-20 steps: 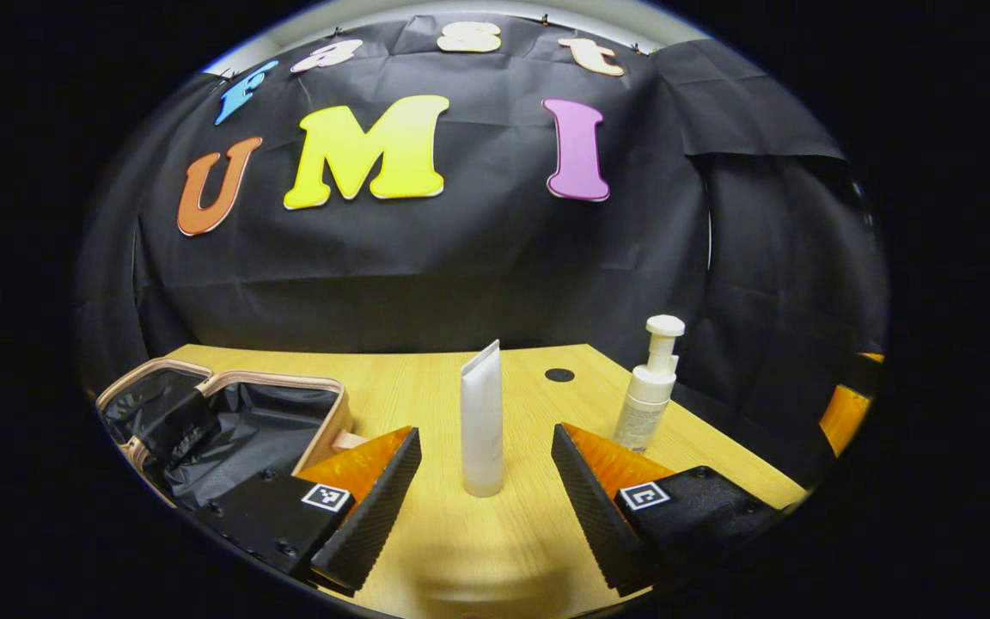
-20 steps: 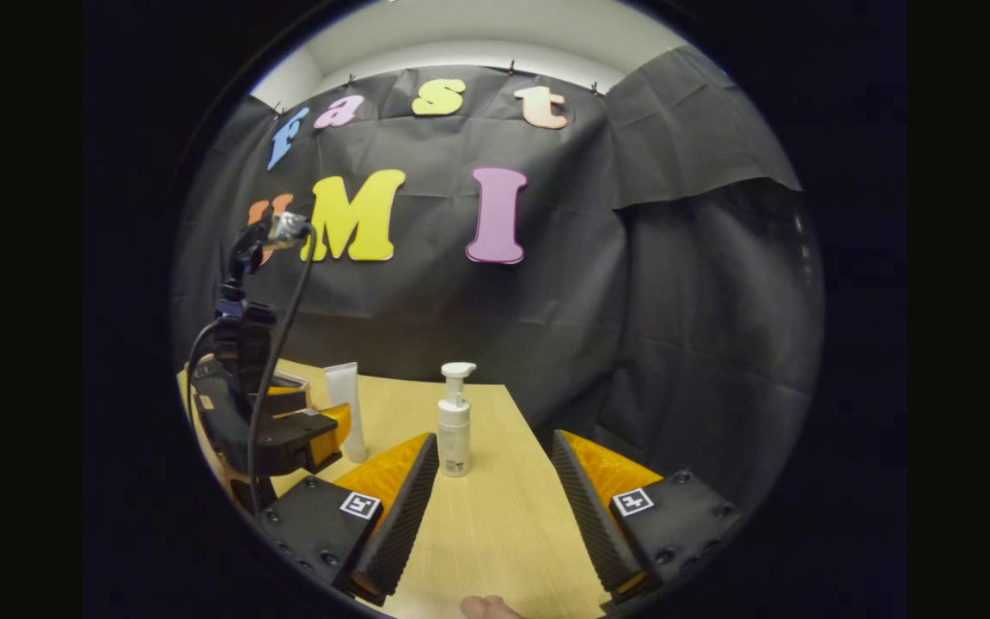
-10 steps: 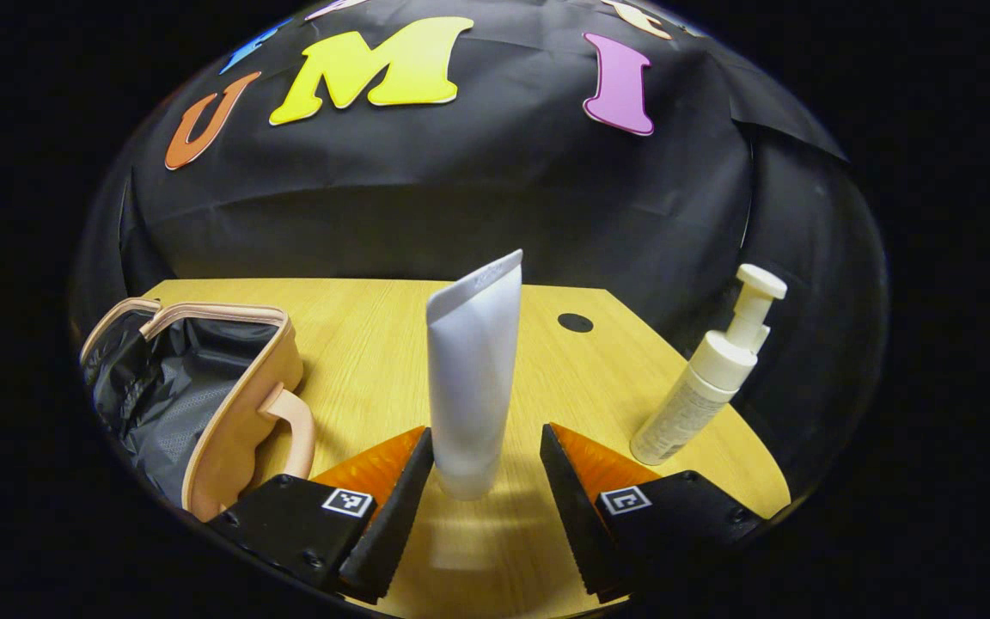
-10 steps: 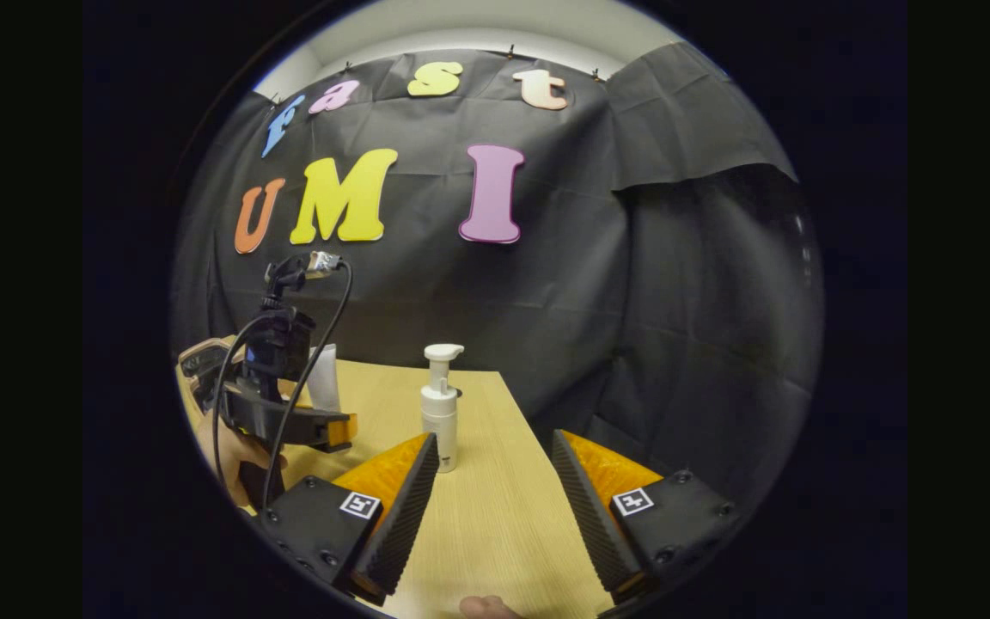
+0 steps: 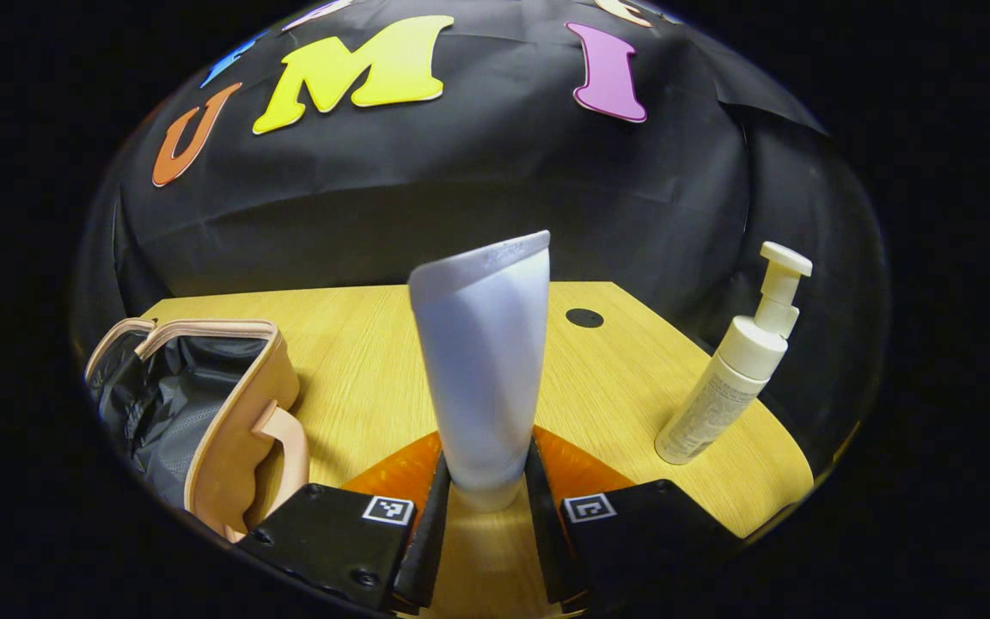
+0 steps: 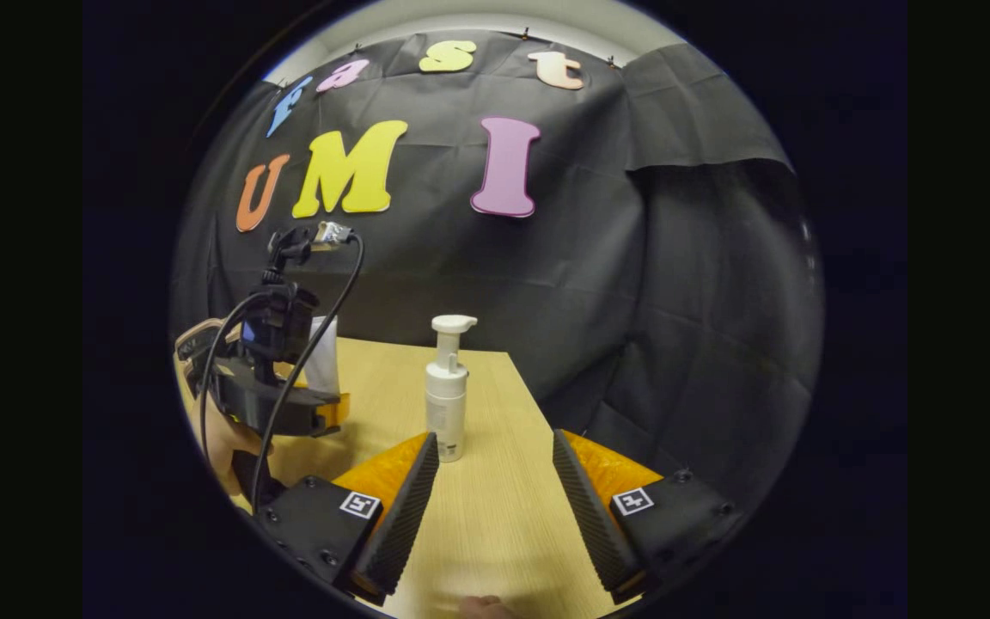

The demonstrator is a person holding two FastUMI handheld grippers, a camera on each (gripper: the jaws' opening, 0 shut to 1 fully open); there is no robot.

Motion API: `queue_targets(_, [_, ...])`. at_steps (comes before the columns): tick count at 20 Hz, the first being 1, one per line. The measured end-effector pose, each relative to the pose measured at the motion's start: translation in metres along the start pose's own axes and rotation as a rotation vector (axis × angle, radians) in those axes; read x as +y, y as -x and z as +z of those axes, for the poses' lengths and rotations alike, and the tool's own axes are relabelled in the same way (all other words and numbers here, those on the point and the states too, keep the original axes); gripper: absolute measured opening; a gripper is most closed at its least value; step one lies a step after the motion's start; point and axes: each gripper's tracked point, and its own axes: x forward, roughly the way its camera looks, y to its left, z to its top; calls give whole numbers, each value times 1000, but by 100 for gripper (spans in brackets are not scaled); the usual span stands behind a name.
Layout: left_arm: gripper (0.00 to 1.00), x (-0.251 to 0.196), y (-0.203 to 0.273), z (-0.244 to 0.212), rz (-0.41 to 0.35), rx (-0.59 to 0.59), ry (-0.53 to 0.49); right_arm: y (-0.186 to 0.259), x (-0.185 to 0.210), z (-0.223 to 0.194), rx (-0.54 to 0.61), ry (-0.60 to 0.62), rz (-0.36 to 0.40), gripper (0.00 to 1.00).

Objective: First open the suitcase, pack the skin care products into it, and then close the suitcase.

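A white tube [image 5: 482, 370] stands upright on its cap on the wooden table [image 5: 357, 378]. My left gripper [image 5: 486, 507] is shut on the tube's lower end, both fingers pressing its sides. To the left the peach suitcase [image 5: 203, 404] lies open, showing its black lining and a handle. A white pump bottle [image 5: 731, 378] stands at the right. In the right gripper view the pump bottle [image 6: 446, 391] stands upright just beyond my right gripper [image 6: 495, 490], which is open with nothing between its fingers. The left gripper [image 6: 323, 413] and the tube [image 6: 323, 365] show at the left there, held by a hand [image 6: 220, 438].
A small round dark hole [image 5: 584, 318] marks the table behind the tube. The table's right edge [image 6: 538, 421] runs close past the pump bottle, with black cloth beyond. A cable [image 6: 306, 344] loops off the left gripper's body.
My left gripper moved forward around the tube and shut on its lower part. The right gripper drifted slightly closer to the pump bottle and stayed open.
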Motion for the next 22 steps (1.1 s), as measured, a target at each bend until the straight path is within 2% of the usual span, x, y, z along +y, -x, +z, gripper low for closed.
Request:
queue_targets(5, [45, -3, 19, -1, -53, -7, 39, -13, 11, 11, -5, 2, 17, 80])
queue_targets(8, [43, 5, 34, 7, -59, -45, 8, -30, 25, 18, 0, -22, 44, 80])
queue_targets(9, [49, 7, 41, 8, -65, -53, 11, -38, 32, 20, 1, -27, 56, 79])
queue_targets(10, [41, 8, 46, 9, -72, -56, 16, -45, 37, 20, 5, -27, 64, 79])
queue_targets(12, [41, 11, 57, 10, -82, -65, 14, -61, 46, 19, 16, -14, 73, 80])
queue_targets(18, [40, 6, 112, 19, -139, -134, -1, -102, 51, 2, 62, -8, 47, 80])
queue_targets(22, [39, 11, 146, 22, -166, -166, 1, -121, 53, -10, 86, -51, 46, 80])
